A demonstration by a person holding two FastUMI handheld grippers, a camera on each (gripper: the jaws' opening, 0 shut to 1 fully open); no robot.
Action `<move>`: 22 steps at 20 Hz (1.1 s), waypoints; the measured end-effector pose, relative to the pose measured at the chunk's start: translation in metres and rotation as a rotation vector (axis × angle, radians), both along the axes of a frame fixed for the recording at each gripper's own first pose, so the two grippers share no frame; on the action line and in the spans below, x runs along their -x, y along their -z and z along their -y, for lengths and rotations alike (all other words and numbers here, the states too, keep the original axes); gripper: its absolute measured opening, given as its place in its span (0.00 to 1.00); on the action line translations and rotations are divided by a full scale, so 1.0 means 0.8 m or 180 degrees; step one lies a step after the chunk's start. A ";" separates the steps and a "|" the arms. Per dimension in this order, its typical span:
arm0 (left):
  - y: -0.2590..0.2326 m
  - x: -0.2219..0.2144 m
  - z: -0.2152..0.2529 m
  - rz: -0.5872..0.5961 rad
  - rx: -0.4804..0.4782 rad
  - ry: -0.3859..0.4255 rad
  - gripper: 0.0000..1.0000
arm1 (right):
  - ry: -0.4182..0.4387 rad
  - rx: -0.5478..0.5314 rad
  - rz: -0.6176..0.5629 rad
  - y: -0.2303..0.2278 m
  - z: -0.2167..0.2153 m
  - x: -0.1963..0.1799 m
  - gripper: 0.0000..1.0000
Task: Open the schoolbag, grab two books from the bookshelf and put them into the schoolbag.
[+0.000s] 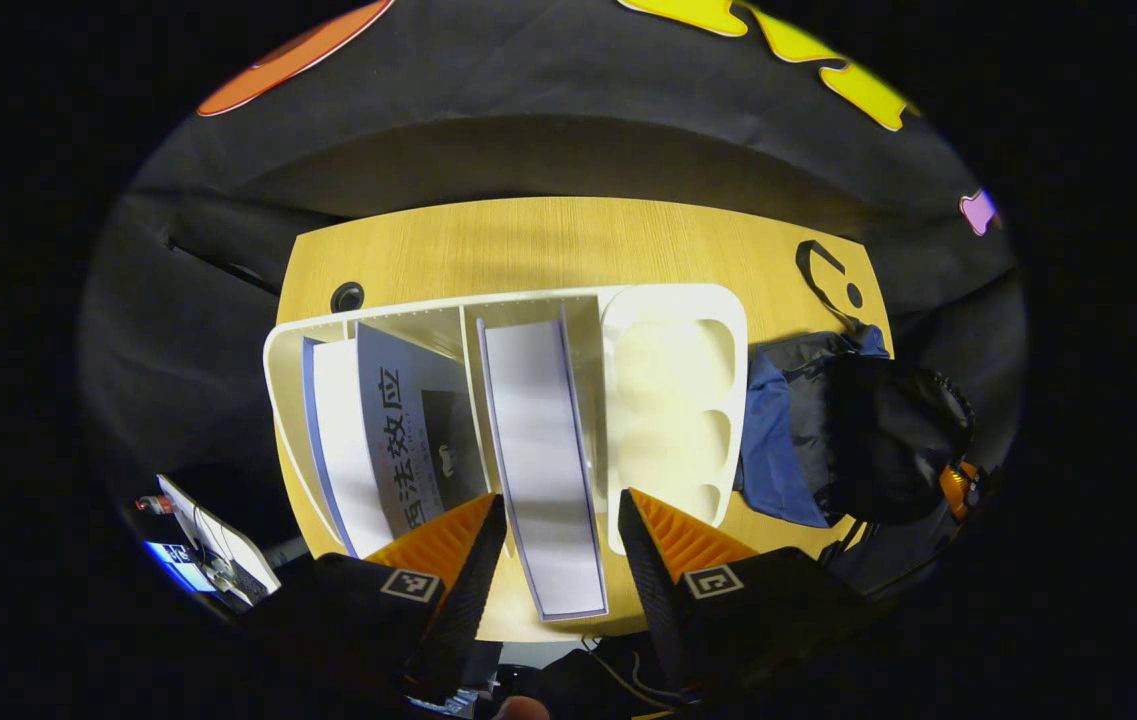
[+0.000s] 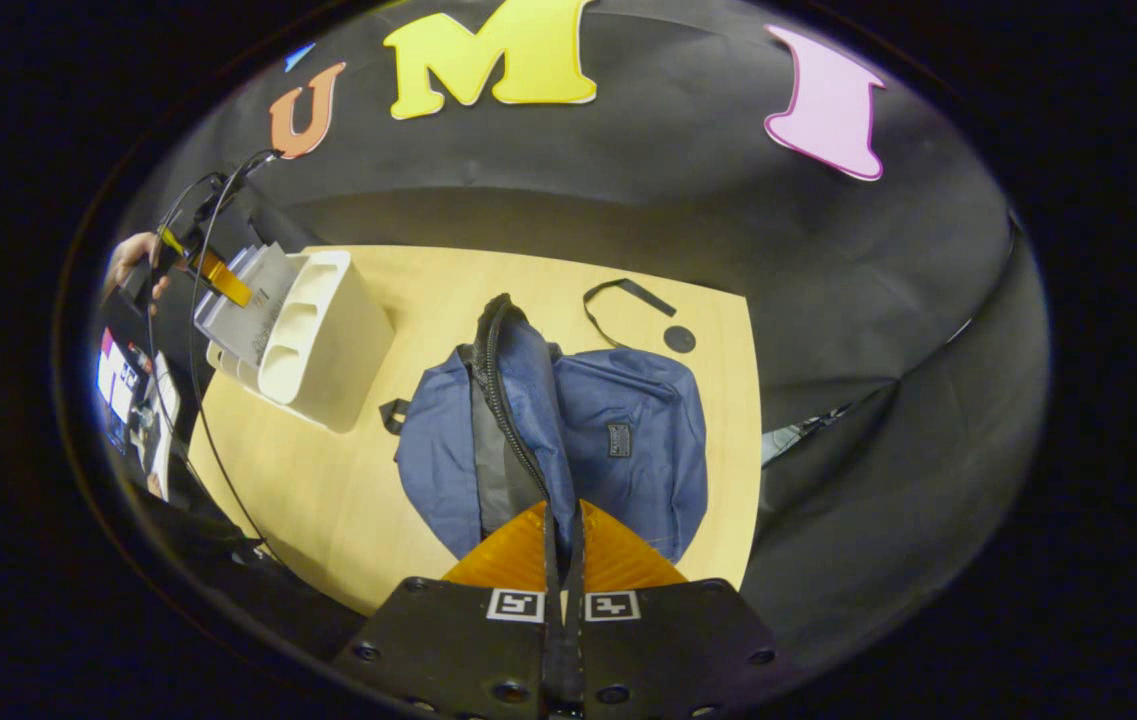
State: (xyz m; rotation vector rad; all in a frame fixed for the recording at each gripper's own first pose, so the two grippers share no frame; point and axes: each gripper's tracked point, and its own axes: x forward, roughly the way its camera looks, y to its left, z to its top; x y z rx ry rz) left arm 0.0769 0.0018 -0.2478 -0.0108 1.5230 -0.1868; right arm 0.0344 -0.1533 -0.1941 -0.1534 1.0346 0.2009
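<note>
The left gripper's (image 1: 553,530) jaws are wide apart, one on each side of a tall white book with a blue edge (image 1: 540,450), not touching it. The right gripper's (image 2: 563,535) jaws are pressed together with nothing between them, above the bag.

The light wooden desk (image 2: 328,500) holds everything. The blue cloth schoolbag (image 2: 618,440) lies flat in the middle of it, with its dark zipper (image 2: 503,400) open along the top. The white plastic bookshelf (image 1: 673,400) stands just beside the bag. The white book sits in the shelf's middle slot. A grey book with big dark letters (image 1: 398,430) leans in the slot beside it.
</note>
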 end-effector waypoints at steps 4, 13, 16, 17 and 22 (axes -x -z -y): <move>0.003 -0.004 -0.005 -0.0027 -0.0105 0.0020 0.68 | -0.0020 -0.0019 -0.0013 0.003 -0.003 0.002 0.00; -0.016 0.020 -0.020 -0.0233 -0.0214 -0.0077 0.41 | -0.0032 -0.0044 -0.0009 0.007 -0.007 0.003 0.00; -0.048 0.037 -0.036 -0.0188 -0.0226 -0.0012 0.39 | -0.0054 -0.0040 -0.0013 0.009 -0.009 0.004 0.00; -0.062 0.046 -0.040 -0.0172 -0.0196 0.0006 0.39 | -0.0061 -0.0042 -0.0017 0.009 -0.011 0.005 0.00; -0.153 0.089 -0.050 0.0039 -0.0033 0.0043 0.39 | -0.0109 0.0003 0.0034 0.001 -0.015 0.007 0.00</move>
